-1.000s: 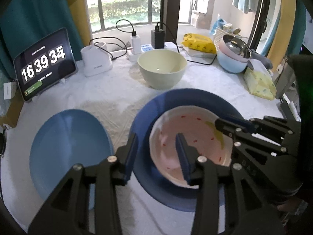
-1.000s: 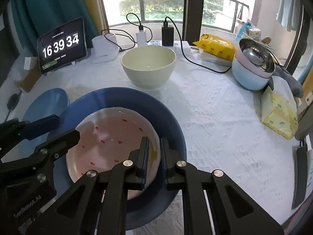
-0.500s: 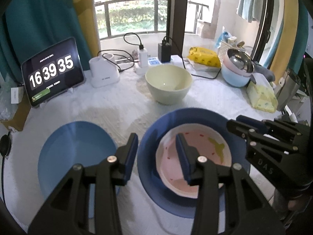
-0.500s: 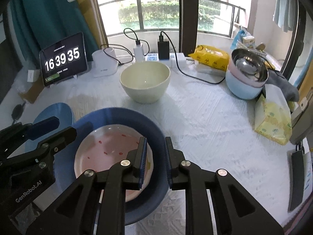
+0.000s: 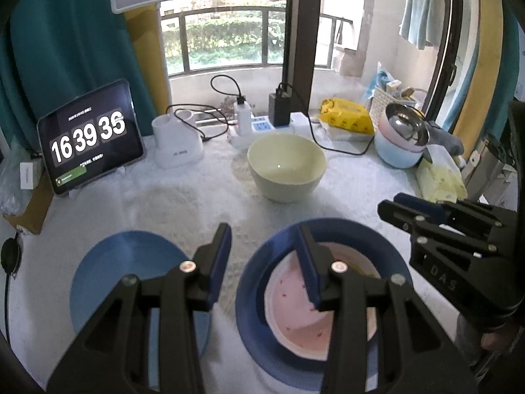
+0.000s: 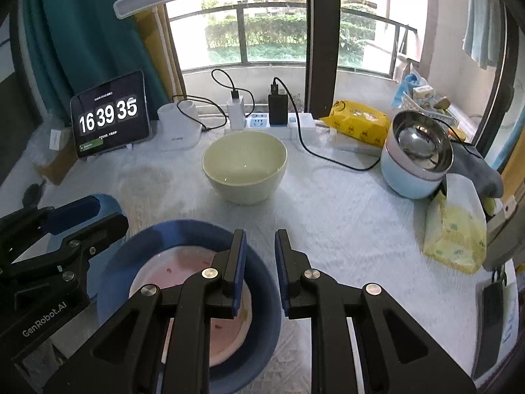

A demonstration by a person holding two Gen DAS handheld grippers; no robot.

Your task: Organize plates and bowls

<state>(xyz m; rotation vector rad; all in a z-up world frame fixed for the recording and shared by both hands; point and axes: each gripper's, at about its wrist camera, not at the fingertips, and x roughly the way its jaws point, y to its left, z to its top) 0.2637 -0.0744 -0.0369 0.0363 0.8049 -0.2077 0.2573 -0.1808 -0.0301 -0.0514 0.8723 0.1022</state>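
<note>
At the bottom of the left wrist view the left gripper (image 5: 264, 256) hangs with its jaws apart and nothing between them. Below it, at lower right of the frame, the pink plate (image 5: 295, 315) lies inside the dark blue plate (image 5: 259, 269). A lighter blue plate (image 5: 131, 262) sits just beside, at lower left, flat on the white cloth (image 5: 183, 197).

In the right wrist view the right gripper (image 6: 259, 259) stands at bottom centre, jaws parted by a narrow gap and empty, over the right rim of the dark blue plate (image 6: 183, 229).

Farther up, at frame centre, a cream bowl (image 6: 244, 167) stands upright and apart from the plates. At the right edge a steel bowl (image 6: 420, 141) nests in a light blue bowl (image 6: 403, 177). At upper left a tablet (image 6: 110, 116) leans, showing a clock.
</note>
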